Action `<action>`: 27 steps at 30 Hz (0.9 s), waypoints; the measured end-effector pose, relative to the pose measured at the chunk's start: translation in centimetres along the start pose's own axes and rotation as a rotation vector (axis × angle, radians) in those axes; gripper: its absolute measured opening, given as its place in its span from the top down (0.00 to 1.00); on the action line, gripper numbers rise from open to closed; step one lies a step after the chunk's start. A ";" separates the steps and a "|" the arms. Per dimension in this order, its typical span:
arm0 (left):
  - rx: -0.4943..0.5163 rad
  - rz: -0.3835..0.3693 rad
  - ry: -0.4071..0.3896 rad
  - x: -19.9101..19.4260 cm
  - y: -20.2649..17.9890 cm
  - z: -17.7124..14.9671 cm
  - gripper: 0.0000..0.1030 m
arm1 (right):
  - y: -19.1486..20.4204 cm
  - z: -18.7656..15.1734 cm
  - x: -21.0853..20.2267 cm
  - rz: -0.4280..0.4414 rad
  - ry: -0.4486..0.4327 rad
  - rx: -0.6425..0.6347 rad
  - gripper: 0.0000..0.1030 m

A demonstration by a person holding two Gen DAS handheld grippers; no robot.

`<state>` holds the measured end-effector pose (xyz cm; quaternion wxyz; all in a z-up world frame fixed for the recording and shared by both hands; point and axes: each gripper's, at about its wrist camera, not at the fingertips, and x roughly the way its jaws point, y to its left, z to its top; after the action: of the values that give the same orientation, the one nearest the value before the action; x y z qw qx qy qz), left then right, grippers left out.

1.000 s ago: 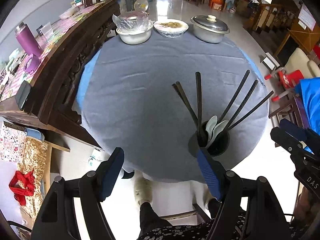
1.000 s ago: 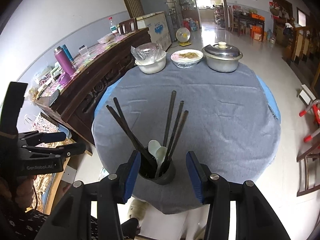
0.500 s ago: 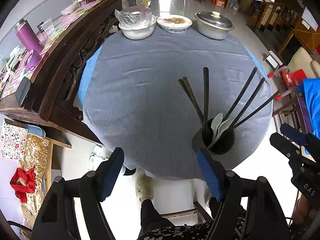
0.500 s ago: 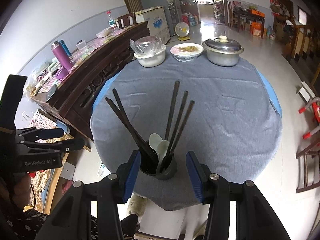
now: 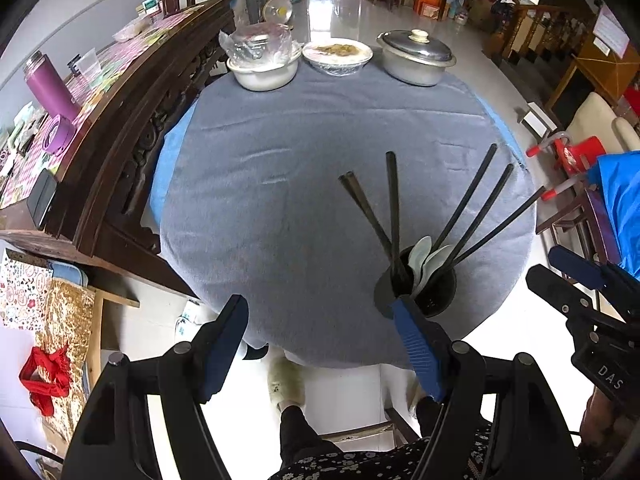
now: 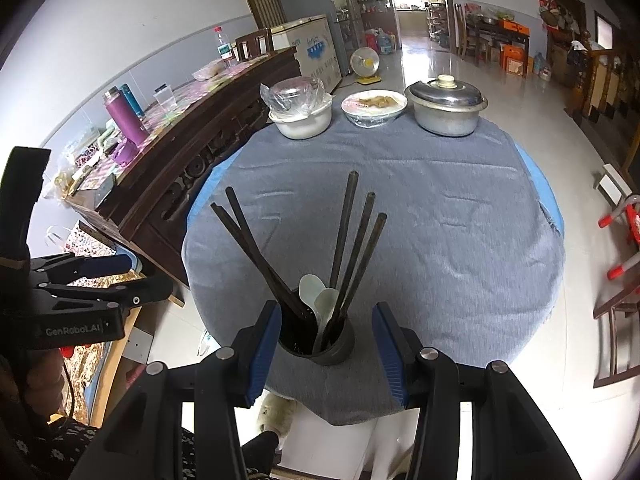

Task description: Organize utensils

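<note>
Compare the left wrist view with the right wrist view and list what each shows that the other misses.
Only the left wrist view shows the open left gripper, a blue cloth at far right and a red cloth on the floor.

Only the right wrist view shows the open right gripper straddling the dark round utensil holder, plus the white chest freezer.

Both show the holder with black chopsticks and pale spoons, the grey tablecloth and the lidded metal pot.

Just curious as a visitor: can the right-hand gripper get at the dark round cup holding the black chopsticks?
Probably yes. The right gripper is open, and the dark round utensil cup stands between its blue fingers. The black chopsticks lean away, clear of the fingers.
</note>
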<state>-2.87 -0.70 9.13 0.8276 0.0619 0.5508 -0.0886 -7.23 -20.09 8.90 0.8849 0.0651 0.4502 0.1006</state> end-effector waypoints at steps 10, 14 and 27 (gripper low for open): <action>0.020 -0.015 -0.011 -0.2 -0.7 0.3 0.26 | 0.2 0.1 -0.4 -0.010 -0.007 -0.009 0.50; 0.018 -0.015 -0.017 -0.3 -0.7 0.3 0.26 | 0.2 0.2 -0.5 -0.014 -0.009 -0.011 0.50; 0.021 -0.019 0.000 0.8 -0.5 -0.7 0.26 | 0.1 -0.4 0.3 0.002 0.004 0.024 0.50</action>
<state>-3.27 -1.16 8.12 0.8261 0.0653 0.5504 -0.1020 -7.41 -19.93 8.44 0.8829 0.0758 0.4532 0.0963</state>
